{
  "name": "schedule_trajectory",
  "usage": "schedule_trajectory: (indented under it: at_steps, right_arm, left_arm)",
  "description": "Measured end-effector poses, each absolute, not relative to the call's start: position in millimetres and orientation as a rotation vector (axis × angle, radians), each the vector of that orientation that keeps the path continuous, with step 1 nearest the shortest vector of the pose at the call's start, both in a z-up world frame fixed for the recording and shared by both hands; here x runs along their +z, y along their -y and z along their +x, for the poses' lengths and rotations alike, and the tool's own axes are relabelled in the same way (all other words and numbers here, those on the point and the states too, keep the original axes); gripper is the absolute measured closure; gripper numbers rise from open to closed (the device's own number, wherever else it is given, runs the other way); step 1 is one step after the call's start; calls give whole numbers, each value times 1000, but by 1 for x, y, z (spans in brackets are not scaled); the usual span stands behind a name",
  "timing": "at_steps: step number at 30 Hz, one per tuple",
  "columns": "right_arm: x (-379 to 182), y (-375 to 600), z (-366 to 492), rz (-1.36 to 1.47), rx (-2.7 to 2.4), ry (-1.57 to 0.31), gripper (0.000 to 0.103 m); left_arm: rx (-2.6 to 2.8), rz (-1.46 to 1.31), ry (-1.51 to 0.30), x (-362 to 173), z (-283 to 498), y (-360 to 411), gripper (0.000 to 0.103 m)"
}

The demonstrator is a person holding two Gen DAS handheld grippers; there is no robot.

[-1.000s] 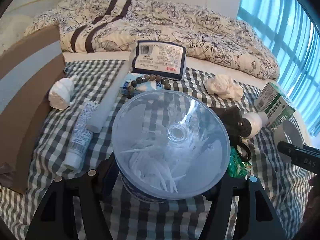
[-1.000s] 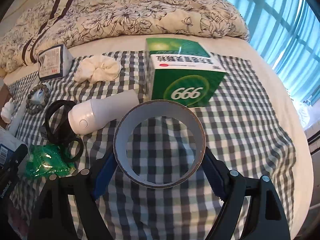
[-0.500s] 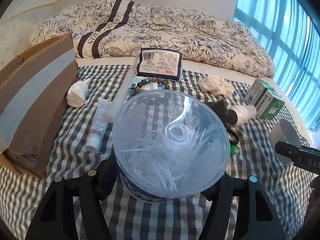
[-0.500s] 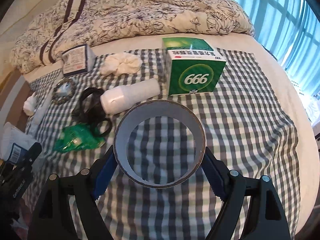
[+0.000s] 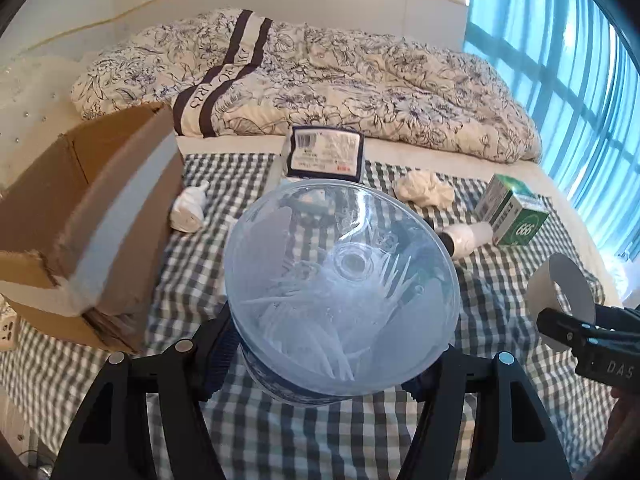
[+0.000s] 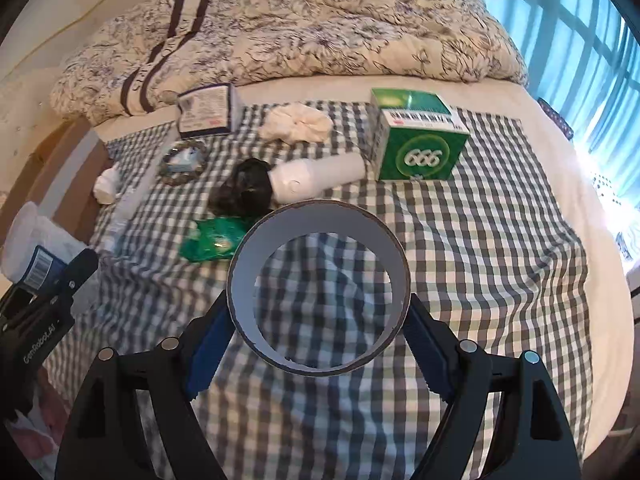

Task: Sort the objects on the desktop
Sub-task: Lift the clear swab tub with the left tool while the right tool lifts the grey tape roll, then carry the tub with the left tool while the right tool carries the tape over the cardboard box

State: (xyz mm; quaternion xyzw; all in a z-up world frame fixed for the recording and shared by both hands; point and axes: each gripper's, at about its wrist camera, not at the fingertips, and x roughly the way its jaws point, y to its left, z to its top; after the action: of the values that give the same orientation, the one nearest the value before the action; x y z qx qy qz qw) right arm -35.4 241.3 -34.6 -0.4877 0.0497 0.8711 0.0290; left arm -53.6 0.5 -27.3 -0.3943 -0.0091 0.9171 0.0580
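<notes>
A clear tub (image 5: 340, 304) is held in the left tool (image 5: 334, 354) and a tape ring (image 6: 319, 289) in the right tool (image 6: 318, 346), but many things, like the green box (image 6: 420, 148), are left on the bed (image 6: 500, 248), and none are seen in the cardboard box (image 5: 96, 208).

My left matte-black plastic tongs (image 5: 340, 354) carry ribbed dark-blue pads (image 5: 218, 354) and round silver screws (image 5: 183, 345). My right matte-black plastic tongs (image 6: 318, 354) match them (white lettering "DAS" shows on their side from the left camera).
</notes>
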Motion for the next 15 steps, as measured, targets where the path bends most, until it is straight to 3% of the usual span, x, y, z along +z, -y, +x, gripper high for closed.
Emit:
schedule_trajectory:
  at_steps: [8,13,15]
  right_arm:
    - [9,-202,-37,-1433,2748,-142,22]
    - [22,-179,-46,-1418,2787,-102,22]
    - [21,-174,-48,-1423,2788,-88,22]
  left_arm:
    - [2811,-1089,-11,22,-57,32,37]
    - [2792,-1082,20,21,-59,49,35]
    - [2742,-1114,49,10,-59,51,10]
